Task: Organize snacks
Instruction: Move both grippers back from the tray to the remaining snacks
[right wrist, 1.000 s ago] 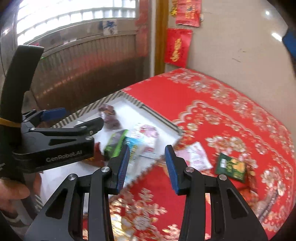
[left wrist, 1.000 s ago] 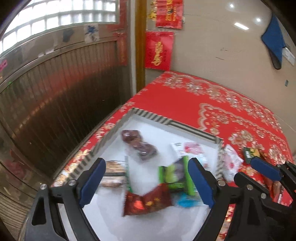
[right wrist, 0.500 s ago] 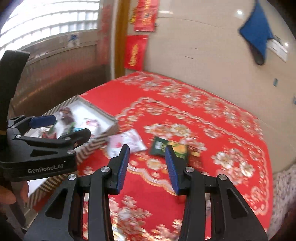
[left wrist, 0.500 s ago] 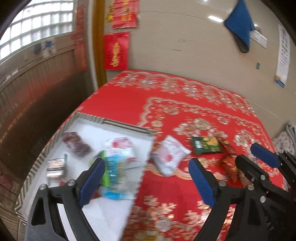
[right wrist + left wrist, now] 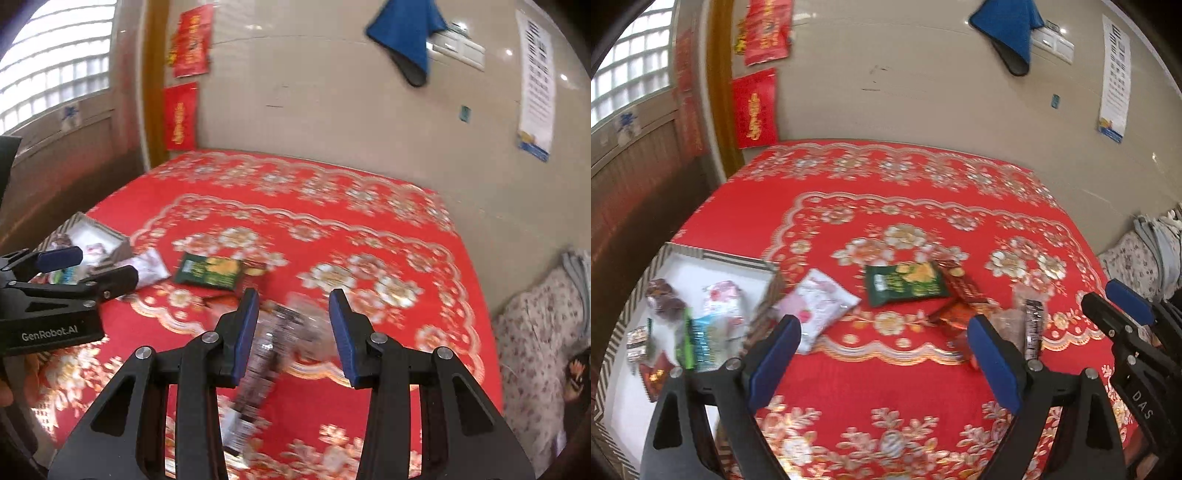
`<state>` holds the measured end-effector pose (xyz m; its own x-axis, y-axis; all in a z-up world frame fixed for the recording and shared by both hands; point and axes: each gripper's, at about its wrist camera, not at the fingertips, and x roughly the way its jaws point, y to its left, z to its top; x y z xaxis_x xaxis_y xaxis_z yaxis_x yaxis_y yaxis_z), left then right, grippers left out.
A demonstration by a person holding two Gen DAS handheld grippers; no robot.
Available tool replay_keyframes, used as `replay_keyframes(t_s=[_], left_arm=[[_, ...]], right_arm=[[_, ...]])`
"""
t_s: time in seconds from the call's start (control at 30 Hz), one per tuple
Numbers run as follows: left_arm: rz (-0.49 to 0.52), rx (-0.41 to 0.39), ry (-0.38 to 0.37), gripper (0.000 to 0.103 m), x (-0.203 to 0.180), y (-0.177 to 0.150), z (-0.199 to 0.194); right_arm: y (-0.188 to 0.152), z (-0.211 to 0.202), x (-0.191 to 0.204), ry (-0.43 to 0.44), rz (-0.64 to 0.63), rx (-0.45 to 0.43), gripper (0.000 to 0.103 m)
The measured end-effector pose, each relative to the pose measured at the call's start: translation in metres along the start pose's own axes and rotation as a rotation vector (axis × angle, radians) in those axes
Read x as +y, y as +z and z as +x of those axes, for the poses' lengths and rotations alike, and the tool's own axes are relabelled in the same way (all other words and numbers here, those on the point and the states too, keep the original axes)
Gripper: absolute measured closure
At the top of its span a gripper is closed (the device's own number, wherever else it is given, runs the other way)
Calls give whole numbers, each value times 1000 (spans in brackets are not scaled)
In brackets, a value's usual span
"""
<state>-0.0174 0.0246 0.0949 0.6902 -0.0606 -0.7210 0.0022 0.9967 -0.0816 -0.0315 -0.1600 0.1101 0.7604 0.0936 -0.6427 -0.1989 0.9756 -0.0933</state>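
Two grippers hang over the red, gold-flowered cloth (image 5: 916, 373). The left gripper (image 5: 884, 354) gapes wide and empty. The right gripper (image 5: 293, 334) has its jaws part open with nothing pinched. At the table's left edge sits one striped-rim tray (image 5: 718, 256) holding about six packets. Loose mid-table lie one glossy white pouch (image 5: 818, 308), one green bag (image 5: 905, 284), two crinkly red wrappers (image 5: 962, 282) and one clear pack (image 5: 273, 343), blurred.

Black claw (image 5: 882, 354), blue pads (image 5: 245, 332), seemingly silver screws
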Motion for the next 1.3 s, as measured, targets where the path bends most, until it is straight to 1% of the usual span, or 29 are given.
replay_keyframes(t_s=[0.07,0.3,0.6,0.8,1.3], left_arm=[[8,13,-13,10,-10,-1,5],[48,48,-48,10,-43,-4,19],[74,68,-73,10,-65,-4,31],[74,84,-82,10,-67,-4,39],[62,101,-89,10,-62,-3,46]], right_arm=[[-6,1,-17,-14,28,12,64],[-24,4,-57,-65,85,48,64],[-36,8,-92,-106,140,78,64],[-39,14,-100,-115,153,97,64],[-39,25,-99,-104,151,119,64]])
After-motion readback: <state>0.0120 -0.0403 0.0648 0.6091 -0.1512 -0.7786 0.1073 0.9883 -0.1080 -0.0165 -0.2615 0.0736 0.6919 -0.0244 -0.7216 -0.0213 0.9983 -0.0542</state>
